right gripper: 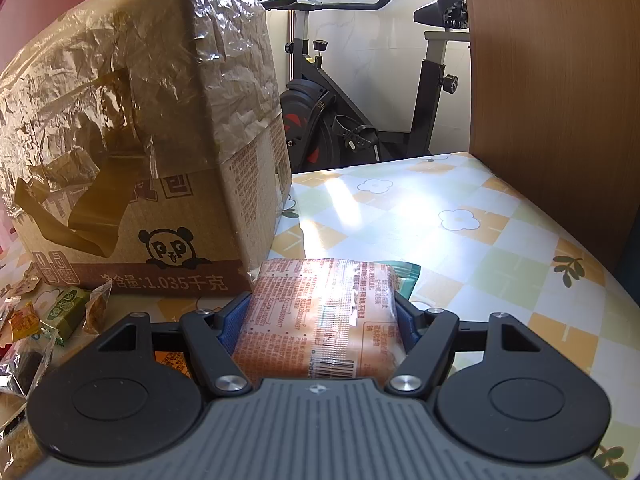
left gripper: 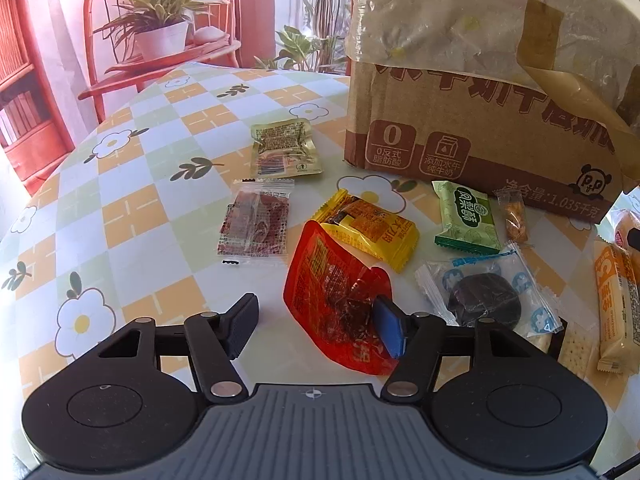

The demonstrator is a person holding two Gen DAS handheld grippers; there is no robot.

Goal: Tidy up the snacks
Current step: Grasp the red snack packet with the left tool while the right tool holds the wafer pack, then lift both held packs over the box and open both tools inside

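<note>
My left gripper (left gripper: 316, 320) is open just above the table, its right finger over a red snack pouch (left gripper: 336, 304). Around it lie a yellow packet (left gripper: 370, 232), a clear packet of red dried meat (left gripper: 256, 224), a gold packet (left gripper: 286, 152), a green pastry packet (left gripper: 466, 216) and a clear packet with a dark prune (left gripper: 486, 296). My right gripper (right gripper: 322, 320) is shut on an orange bread pack (right gripper: 320, 316), held low beside the cardboard box (right gripper: 140, 152). The box also shows in the left wrist view (left gripper: 480, 120).
The flower-check tablecloth (left gripper: 140, 200) covers the table. An orange bar (left gripper: 616, 308) and crackers (left gripper: 572, 352) lie at the right. A wooden board (right gripper: 560, 80) stands at the table's right edge, an exercise bike (right gripper: 360, 100) beyond it. A red plant rack (left gripper: 160, 40) stands behind.
</note>
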